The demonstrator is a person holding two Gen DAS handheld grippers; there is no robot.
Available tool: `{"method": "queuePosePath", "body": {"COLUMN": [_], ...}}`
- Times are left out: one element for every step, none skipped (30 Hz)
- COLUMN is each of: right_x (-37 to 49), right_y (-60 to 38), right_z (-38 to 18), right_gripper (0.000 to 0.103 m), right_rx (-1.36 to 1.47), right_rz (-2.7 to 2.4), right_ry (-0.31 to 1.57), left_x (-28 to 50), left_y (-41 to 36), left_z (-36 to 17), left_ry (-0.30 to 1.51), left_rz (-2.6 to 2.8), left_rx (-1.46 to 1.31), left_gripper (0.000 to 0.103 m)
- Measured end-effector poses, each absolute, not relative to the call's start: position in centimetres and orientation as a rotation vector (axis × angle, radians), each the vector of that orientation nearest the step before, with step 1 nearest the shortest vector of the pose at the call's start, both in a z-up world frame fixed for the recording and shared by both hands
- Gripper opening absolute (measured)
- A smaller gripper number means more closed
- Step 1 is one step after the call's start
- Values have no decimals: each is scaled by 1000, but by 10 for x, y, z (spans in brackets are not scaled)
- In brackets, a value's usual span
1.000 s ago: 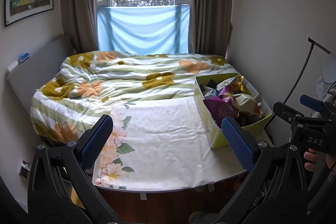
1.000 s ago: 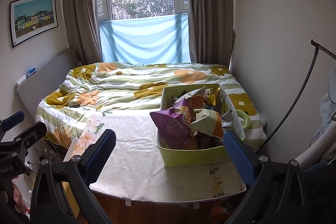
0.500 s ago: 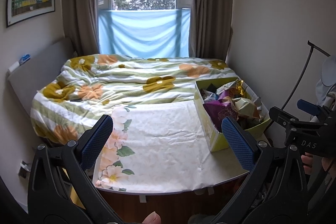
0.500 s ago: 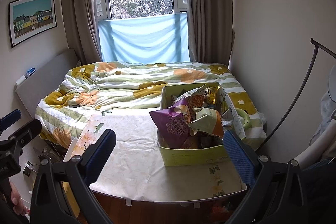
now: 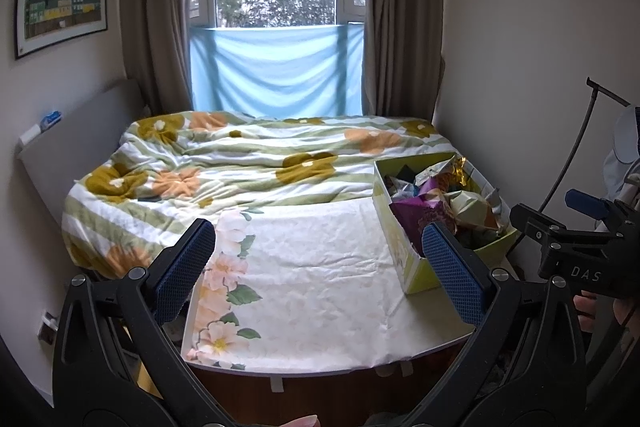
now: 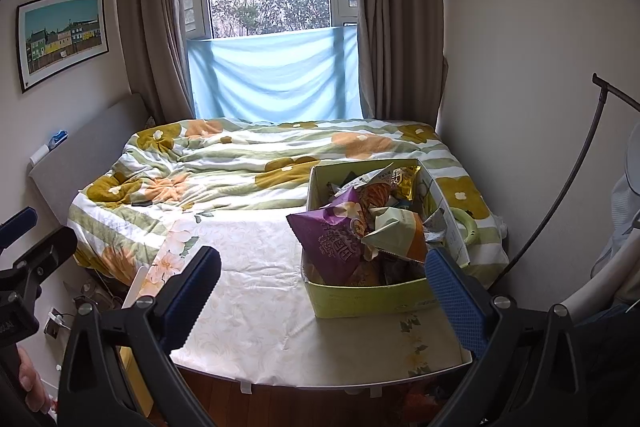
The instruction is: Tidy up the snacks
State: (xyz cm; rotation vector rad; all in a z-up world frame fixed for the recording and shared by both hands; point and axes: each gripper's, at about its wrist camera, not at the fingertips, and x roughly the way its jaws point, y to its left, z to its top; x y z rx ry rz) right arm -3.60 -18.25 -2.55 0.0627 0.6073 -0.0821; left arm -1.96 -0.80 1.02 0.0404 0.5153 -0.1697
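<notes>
A light green cardboard box (image 6: 368, 297) (image 5: 404, 255) full of snack bags stands on the right part of a white flowered tablecloth (image 6: 256, 287) (image 5: 312, 275). A purple bag (image 6: 330, 241) (image 5: 412, 211) leans at the box's front, a pale green and orange bag (image 6: 396, 231) lies beside it, and a gold bag (image 6: 404, 179) sits at the back. My right gripper (image 6: 324, 303) hangs open before the table's near edge, its right finger level with the box's front corner. Left of the box, my left gripper (image 5: 320, 271) is also open, and both are empty.
A bed with a flowered quilt (image 6: 248, 163) lies behind the table under a window with brown curtains. A wall runs close on the right, with a black curved rod (image 6: 560, 195) beside it. The other gripper shows at each view's edge, held by a hand (image 5: 592, 311).
Both views have shifted slightly. The left view has tilted up a little, so the bed and box sit lower in frame. Both grippers stay open and empty.
</notes>
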Motion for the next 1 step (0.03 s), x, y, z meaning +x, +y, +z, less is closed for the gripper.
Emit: {"method": "queuePosePath", "body": {"right_x": [-36], "right_y": [-183], "right_z": [-26], "right_gripper": [102], "right_rx": [63], "right_rz": [-82], "right_ry": [607], "left_x": [-19], "left_y": [-7], "left_z": [11], "left_ry": [513], "left_rz": [-164], "left_rx": [43], "left_gripper": [103]}}
